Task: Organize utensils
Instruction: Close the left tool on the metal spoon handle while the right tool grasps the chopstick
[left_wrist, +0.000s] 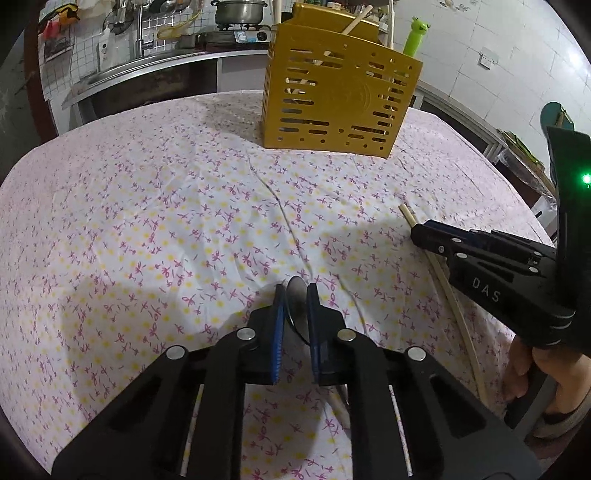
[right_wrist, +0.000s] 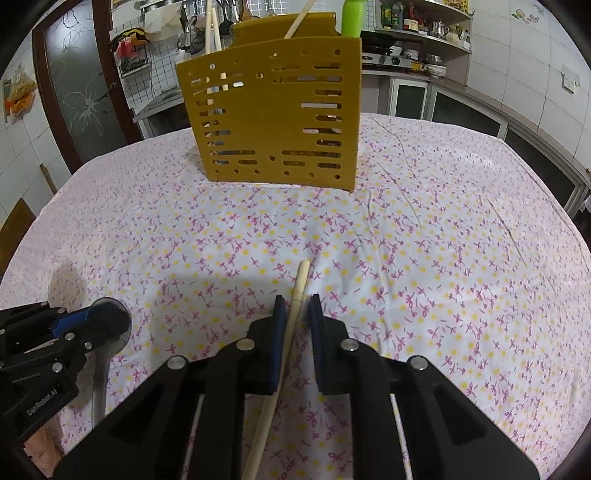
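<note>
A metal spoon stands on edge between the blue pads of my left gripper, which is shut on its bowl just above the flowered tablecloth. In the right wrist view the same spoon shows at the far left, held by the left gripper, its handle trailing toward me. My right gripper is shut on a pale wooden chopstick whose tip pokes out ahead of the fingers. In the left wrist view that chopstick lies at the right under the right gripper.
A yellow slotted utensil holder stands at the far middle of the table, with chopsticks and a green item sticking out of it. Kitchen counters, a sink and a stove with a pot lie beyond the table edge. A hand grips the right tool.
</note>
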